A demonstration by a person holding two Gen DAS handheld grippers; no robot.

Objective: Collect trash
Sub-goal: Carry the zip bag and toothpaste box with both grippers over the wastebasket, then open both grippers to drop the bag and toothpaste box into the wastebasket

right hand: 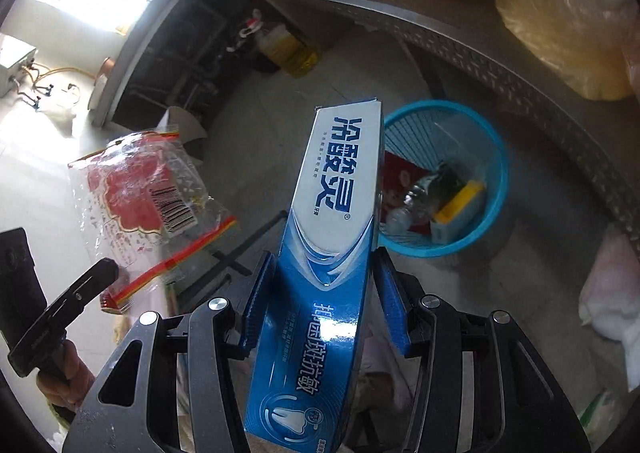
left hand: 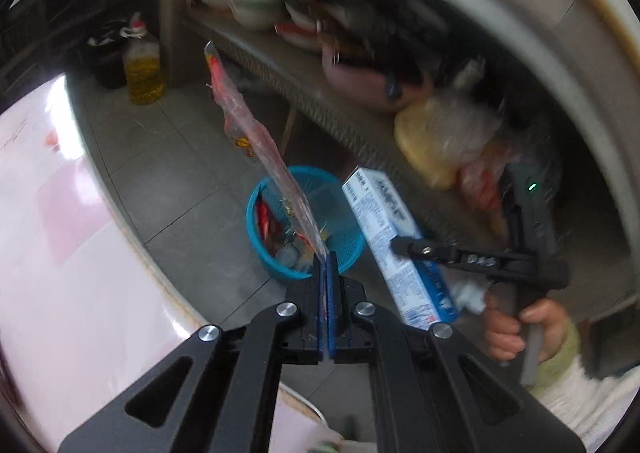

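Two pieces of trash held above the floor, near the blue basket.

The left hand-held gripper (left hand: 327,259) is closed on the edge of a clear red-printed plastic bag (left hand: 256,141), beside the pale desk (left hand: 60,253) edge. The right hand-held gripper (right hand: 320,285) clamps a blue toothpaste box (right hand: 332,253). The blue basket (right hand: 498,189) stands on open floor tiles under a metal shelf (right hand: 460,37); its contents are partly hidden.

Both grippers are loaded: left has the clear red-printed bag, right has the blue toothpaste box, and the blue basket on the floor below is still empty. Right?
Not quite: the blue basket is not empty. The right wrist view shows a plastic bottle, a yellow-topped box and red packaging inside it. The rest stands: left gripper holds the clear red-printed bag, right gripper the toothpaste box.
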